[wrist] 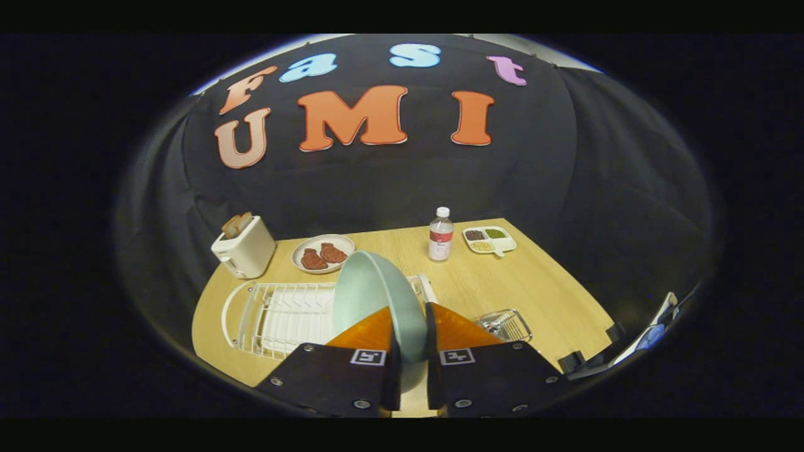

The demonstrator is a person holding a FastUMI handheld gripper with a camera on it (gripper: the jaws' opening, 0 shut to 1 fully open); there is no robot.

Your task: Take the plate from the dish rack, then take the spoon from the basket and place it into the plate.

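Tool (pixel 411 339) clamped on the pale green plate (pixel 377 295), both fingers pressing its rim.
We see the plate upright above the white dish rack (pixel 276 314); wire basket (pixel 505 324) just right on the bench (pixel 540 289).

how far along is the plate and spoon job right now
Done: the pale green round plate is clamped between the gripper's orange fingers, on edge above the white wire dish rack, apparently lifted out. In hand: carrying that plate; it is not yet set on the light wooden table. Left: putting it down, then fetching the spoon from the small metal wire basket and placing it in the plate.
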